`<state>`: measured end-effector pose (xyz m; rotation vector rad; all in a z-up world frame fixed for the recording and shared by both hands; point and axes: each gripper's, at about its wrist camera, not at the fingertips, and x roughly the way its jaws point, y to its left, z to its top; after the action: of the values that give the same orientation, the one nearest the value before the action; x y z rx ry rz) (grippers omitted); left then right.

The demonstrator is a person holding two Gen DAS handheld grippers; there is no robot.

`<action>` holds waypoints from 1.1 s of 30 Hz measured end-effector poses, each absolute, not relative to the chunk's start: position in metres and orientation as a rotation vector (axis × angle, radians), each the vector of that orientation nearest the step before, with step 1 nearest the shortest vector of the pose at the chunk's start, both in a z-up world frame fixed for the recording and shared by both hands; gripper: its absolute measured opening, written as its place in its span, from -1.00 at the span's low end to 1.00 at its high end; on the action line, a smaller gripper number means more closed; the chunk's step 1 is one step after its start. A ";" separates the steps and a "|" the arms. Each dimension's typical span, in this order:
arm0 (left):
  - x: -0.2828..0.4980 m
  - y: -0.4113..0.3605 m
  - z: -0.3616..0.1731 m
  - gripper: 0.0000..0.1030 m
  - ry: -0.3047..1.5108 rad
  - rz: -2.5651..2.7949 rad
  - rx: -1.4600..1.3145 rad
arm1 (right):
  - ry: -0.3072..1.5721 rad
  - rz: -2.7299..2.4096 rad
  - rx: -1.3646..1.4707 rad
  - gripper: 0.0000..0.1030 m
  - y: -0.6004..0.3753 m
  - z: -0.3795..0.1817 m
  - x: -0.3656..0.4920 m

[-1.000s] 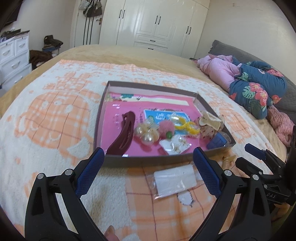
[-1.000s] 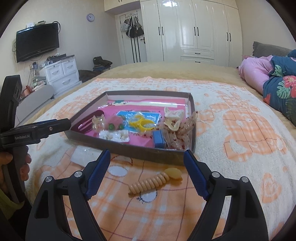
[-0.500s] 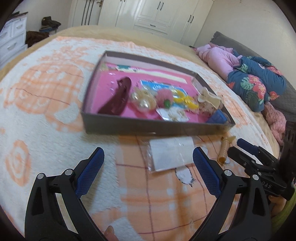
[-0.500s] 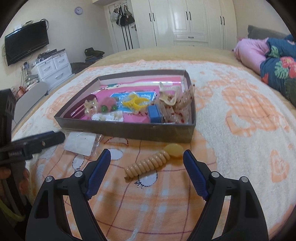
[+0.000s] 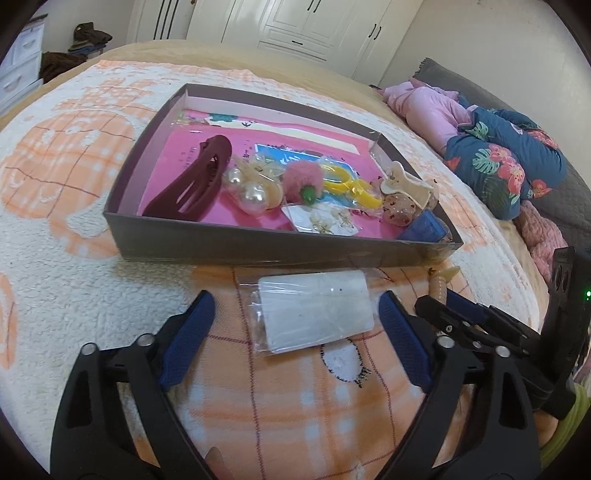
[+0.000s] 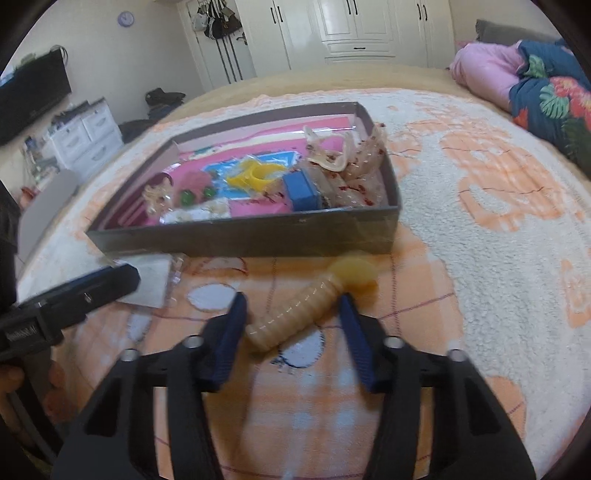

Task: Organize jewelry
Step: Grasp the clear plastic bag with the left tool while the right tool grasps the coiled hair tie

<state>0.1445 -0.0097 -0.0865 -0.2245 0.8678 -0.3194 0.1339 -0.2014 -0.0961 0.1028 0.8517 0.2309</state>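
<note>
A dark shallow box with a pink floor lies on the bed blanket and holds several hair clips and trinkets, among them a maroon clip. It also shows in the right wrist view. A clear packet with a white card lies in front of the box, between the fingers of my open left gripper. A beige ribbed hair clip lies on the blanket between the fingers of my open right gripper, which stand on either side of it.
Pink and floral bedding is piled at the right of the bed. White wardrobes stand behind. A white drawer unit and a TV are at the left. The orange and white blanket stretches to the right.
Both grippers have moved forward and down. The packet now lies between the left fingers and the beige clip between the right fingers, which have narrowed around it.
</note>
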 end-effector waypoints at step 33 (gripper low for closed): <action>0.112 -0.031 -0.036 -0.92 0.708 -0.482 -0.173 | 0.643 0.116 0.174 -0.68 -0.250 -0.042 0.076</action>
<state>0.1124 -0.0314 -0.0364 -0.1733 0.7078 -0.4819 0.0764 -0.2501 -0.0424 0.1744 0.6432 0.1156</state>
